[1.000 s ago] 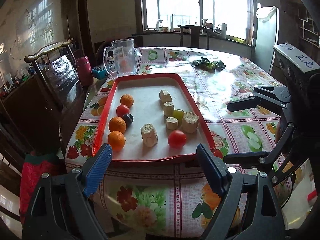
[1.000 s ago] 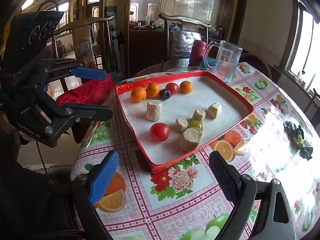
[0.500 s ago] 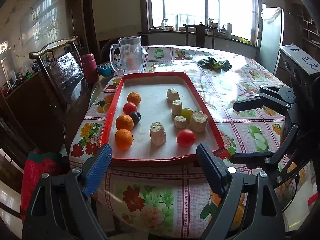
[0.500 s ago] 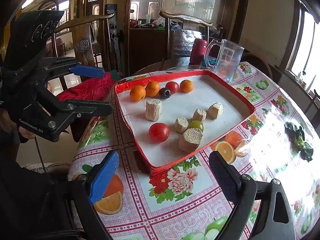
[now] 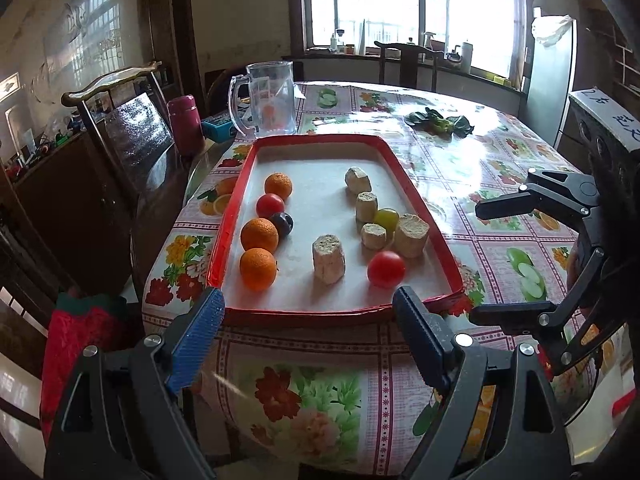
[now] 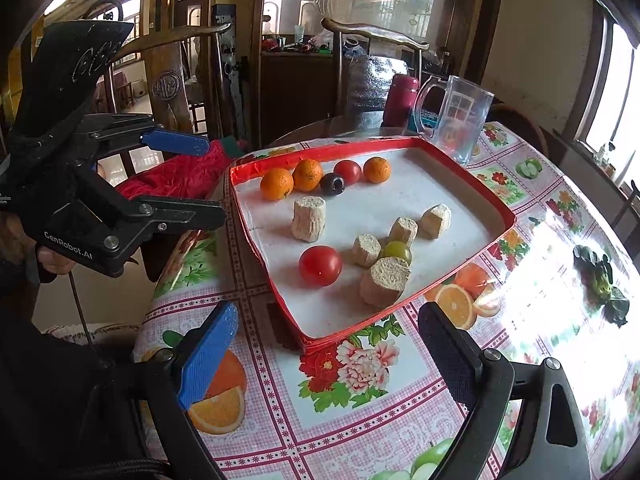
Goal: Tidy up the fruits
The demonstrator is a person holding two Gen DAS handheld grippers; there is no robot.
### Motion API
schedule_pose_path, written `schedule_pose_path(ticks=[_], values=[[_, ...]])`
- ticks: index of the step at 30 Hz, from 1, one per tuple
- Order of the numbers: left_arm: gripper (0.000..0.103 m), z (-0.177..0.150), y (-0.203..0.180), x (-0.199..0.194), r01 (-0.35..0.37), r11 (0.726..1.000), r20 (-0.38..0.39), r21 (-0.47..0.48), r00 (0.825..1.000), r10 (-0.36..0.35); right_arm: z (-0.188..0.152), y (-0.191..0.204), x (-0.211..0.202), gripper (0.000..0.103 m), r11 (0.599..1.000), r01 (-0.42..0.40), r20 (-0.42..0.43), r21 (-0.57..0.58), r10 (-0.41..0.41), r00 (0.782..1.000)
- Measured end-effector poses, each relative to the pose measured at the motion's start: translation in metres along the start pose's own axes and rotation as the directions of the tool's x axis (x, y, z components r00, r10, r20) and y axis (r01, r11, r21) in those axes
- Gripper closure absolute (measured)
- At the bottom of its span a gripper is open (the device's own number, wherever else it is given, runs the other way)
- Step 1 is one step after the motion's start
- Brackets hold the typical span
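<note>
Judging by the layout, the sorting was partly done: three oranges, a small tomato and a dark plum (image 5: 282,223) sat lined along one side of the red tray (image 5: 231,236) on the worktop (image 6: 360,420), while a large tomato (image 5: 386,269) and a green fruit (image 5: 386,218) lay among the tan cork-like pieces opposite. Both the left gripper (image 5: 308,332) and the right gripper (image 6: 324,352) hung spread wide and empty, short of the tray. What the green fruit was stayed hard to tell, half hidden by the pieces.

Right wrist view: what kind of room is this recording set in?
Most likely a home dining room: a table under a fruit-and-flower print oilcloth, carved wooden chairs around it, and a dark wooden sideboard behind.
</note>
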State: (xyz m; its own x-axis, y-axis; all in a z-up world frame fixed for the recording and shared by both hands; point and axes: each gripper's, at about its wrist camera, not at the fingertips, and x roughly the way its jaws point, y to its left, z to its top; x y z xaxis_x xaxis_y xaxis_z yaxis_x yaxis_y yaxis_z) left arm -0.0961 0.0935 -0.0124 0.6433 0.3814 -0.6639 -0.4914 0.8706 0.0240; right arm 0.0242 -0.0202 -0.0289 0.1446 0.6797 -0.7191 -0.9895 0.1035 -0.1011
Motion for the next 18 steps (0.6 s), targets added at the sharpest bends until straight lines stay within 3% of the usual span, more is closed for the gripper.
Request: schedule_pose_path(ticks=[18], values=[[0.016, 0.0054, -0.0078, -0.0006, -0.008, 1.000, -0.006, 0.010, 1.000, 0.009, -0.0054, -0.0075, 0.0007, 0.010, 0.999, -0.006, -0.010, 0.047, 0.007, 1.000]])
